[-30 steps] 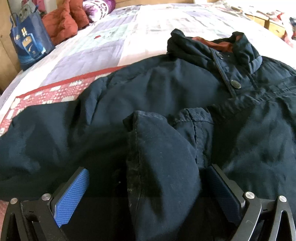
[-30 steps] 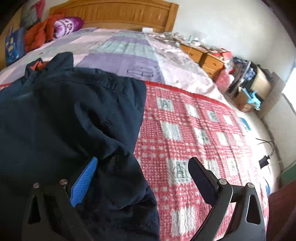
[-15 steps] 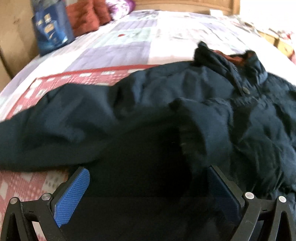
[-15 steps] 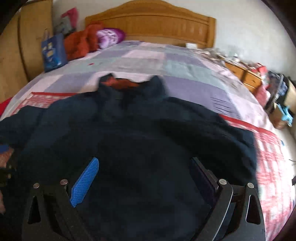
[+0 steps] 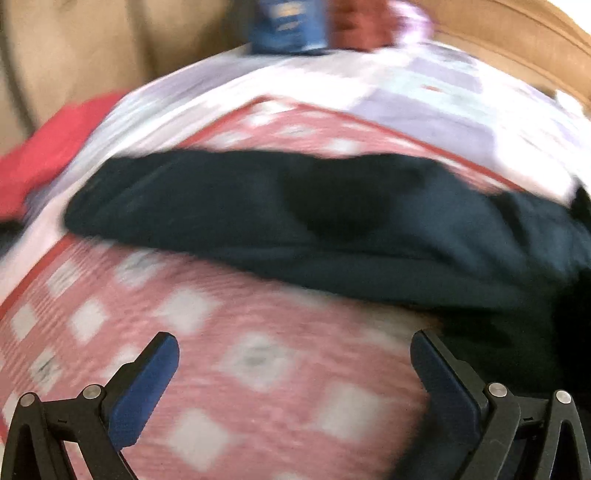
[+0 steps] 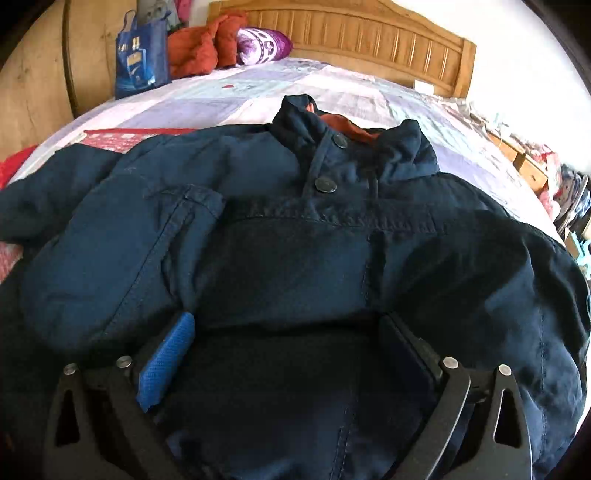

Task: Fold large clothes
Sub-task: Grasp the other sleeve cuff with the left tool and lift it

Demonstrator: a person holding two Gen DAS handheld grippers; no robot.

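Observation:
A large dark navy jacket (image 6: 295,236) with an orange-lined collar and snap buttons lies spread on the bed. My right gripper (image 6: 284,325) is open, low over the jacket's front below the buttons, with fabric between its fingers. In the blurred left wrist view, one long navy sleeve (image 5: 295,218) stretches across the red checked blanket (image 5: 229,369). My left gripper (image 5: 291,354) is open and empty over the blanket, just in front of that sleeve.
A blue shopping bag (image 6: 142,55), orange-red clothes (image 6: 201,46) and a purple pillow (image 6: 264,42) lie by the wooden headboard (image 6: 369,33). Wooden drawers with clutter (image 6: 532,166) stand to the right of the bed. A red cloth (image 5: 51,151) lies at the left edge.
My left gripper let go of the jacket fold and swung left to the outstretched sleeve. My right gripper moved from the jacket's right edge to over its front.

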